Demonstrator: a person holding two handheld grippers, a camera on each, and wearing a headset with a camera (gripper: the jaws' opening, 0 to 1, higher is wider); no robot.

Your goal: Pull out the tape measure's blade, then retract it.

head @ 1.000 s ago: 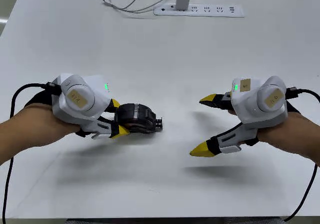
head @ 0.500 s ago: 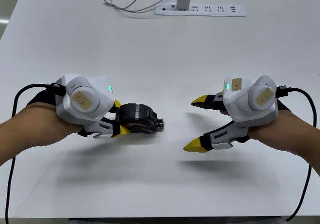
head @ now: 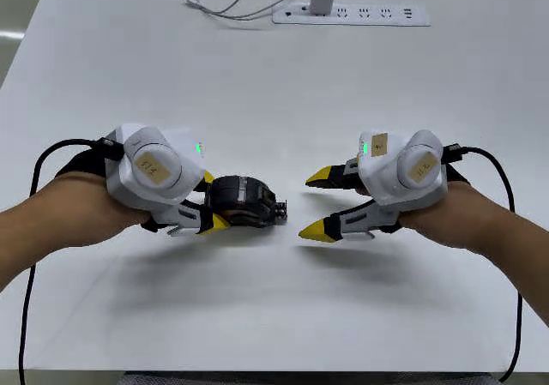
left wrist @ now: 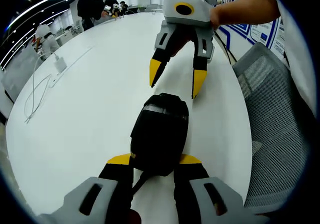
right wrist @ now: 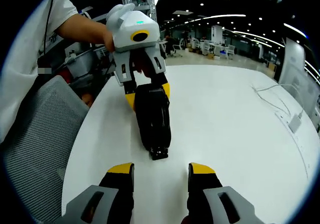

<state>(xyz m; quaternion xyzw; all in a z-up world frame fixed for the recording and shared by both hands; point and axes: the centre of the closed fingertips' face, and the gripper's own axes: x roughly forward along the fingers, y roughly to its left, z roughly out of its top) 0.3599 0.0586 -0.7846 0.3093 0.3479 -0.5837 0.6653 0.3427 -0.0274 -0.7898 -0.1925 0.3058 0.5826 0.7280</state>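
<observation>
The left gripper [head: 212,200] is clamping the black tape measure [head: 243,201] towards the near edge of the white table [head: 257,76], about midway along it. The right gripper [head: 315,204] is gaping just beside the blade's hook [head: 276,210], gripping nothing. Judging by this, both pulling and retracting are waiting to be done.

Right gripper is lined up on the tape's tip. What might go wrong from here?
1. The hook is small and low on the tape measure; the open right gripper may close beside it.
2. The left gripper clamps only the tape measure's rear end, so a pull might twist or slide it out.
</observation>
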